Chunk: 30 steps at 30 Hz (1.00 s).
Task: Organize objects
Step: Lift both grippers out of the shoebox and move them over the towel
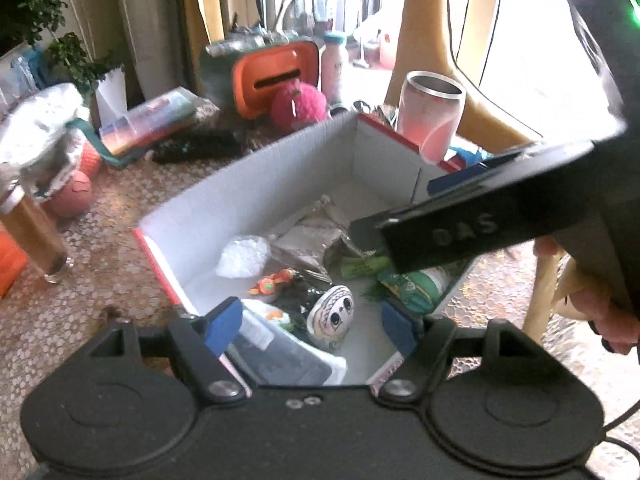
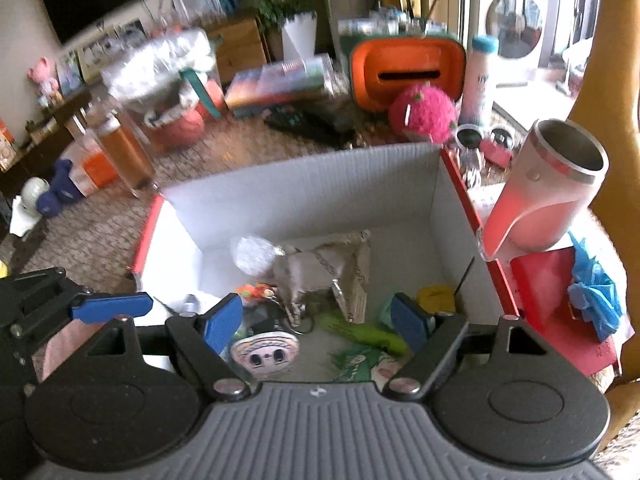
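A white cardboard box with red edges (image 1: 256,184) (image 2: 304,196) stands on the patterned table. Inside lie a white pouch (image 1: 242,256) (image 2: 254,256), a silver foil bag (image 1: 308,240) (image 2: 320,268), a doll-face toy (image 1: 334,312) (image 2: 266,350), green packets (image 1: 412,284) (image 2: 366,334) and an orange trinket (image 1: 272,282). My left gripper (image 1: 312,322) is open and empty over the box's near edge. My right gripper (image 2: 316,322) is open and empty above the box; its body (image 1: 460,228) crosses the left wrist view.
A pink tumbler (image 1: 434,114) (image 2: 552,196) stands right of the box beside a red book (image 2: 560,304) and blue tissue (image 2: 596,288). Behind are a pink fluffy ball (image 1: 298,106) (image 2: 422,114), an orange case (image 1: 276,76) (image 2: 408,68), a remote (image 1: 196,146) and a glass bottle (image 1: 32,232) (image 2: 120,152).
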Each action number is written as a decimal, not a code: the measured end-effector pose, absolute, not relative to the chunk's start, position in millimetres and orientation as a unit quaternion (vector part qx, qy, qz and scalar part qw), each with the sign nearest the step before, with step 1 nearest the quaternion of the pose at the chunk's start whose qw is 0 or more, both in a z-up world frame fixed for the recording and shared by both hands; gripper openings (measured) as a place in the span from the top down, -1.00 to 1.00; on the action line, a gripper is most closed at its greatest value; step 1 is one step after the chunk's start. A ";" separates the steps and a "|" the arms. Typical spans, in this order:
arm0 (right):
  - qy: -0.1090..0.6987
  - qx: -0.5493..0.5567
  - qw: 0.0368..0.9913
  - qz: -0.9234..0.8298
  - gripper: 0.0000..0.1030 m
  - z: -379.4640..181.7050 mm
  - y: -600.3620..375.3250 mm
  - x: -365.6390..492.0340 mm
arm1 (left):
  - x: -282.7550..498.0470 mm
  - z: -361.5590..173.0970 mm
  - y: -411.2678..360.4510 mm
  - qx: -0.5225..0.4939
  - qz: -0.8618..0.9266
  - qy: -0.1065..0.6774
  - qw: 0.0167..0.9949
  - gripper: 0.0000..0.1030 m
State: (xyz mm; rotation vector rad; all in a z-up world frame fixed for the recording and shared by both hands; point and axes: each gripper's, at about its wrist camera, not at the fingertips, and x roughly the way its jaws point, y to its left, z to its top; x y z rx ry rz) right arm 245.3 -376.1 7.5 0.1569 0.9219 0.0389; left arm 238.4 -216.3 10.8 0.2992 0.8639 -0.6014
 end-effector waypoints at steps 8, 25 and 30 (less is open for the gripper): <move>0.390 0.068 0.918 0.028 -0.58 40.6 -351.4 201.5 | 215.7 37.8 -159.8 0.123 -0.269 0.382 0.876 -0.47; 0.315 0.072 0.944 0.061 -0.58 55.5 -273.6 139.7 | 200.9 53.8 -41.2 0.065 -0.199 0.350 0.913 -0.51; 0.318 0.062 0.943 0.074 -0.58 46.1 -250.3 136.0 | 200.4 40.8 -13.1 0.051 -0.181 0.358 0.914 -0.58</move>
